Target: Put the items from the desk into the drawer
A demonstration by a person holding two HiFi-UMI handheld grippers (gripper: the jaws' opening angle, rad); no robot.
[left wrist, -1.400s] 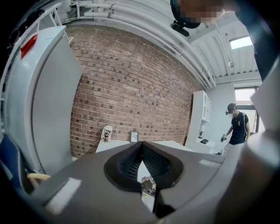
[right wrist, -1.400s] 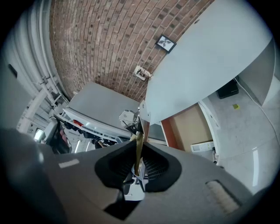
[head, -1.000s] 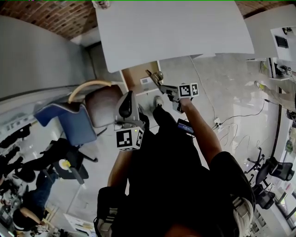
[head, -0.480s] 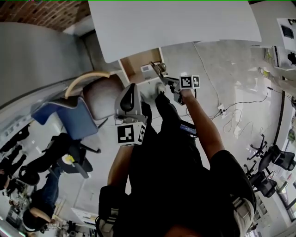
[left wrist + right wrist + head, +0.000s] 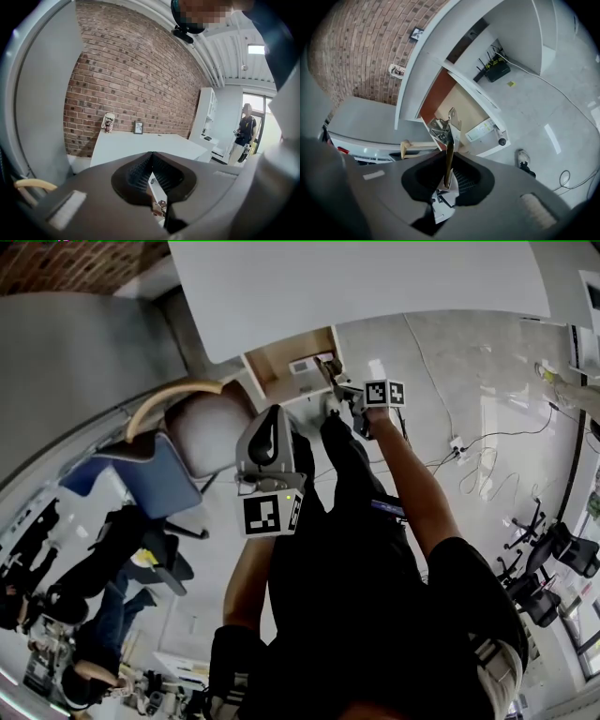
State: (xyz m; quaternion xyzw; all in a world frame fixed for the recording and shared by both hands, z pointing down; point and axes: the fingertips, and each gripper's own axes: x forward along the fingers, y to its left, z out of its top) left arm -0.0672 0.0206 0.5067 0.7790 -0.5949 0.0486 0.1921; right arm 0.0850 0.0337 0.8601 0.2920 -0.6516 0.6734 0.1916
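- Head view: the right gripper (image 5: 339,390) reaches out over the open drawer (image 5: 272,369) under the desk (image 5: 356,287). It holds a metal tool (image 5: 328,371) above the drawer's near right corner. A white box (image 5: 302,366) already lies inside. The left gripper (image 5: 272,420) is held up by the chest, well apart from the drawer.
- Left gripper view: the pads are pressed together with nothing between them. A mug (image 5: 108,123) and a small frame (image 5: 138,127) stand at the desk's far edge, by the brick wall.
- Right gripper view: the jaws pinch the tool's thin flat shank low down, and its heavy metal head stands clear above them, over the drawer's wooden floor.
- Risks, as I judge them: the grip is narrow and far from the head, so the tool could swing or slip. It hangs close to the drawer's front corner, so an early release could send it to the floor. Dropped from high up, it could strike the box or bounce out.
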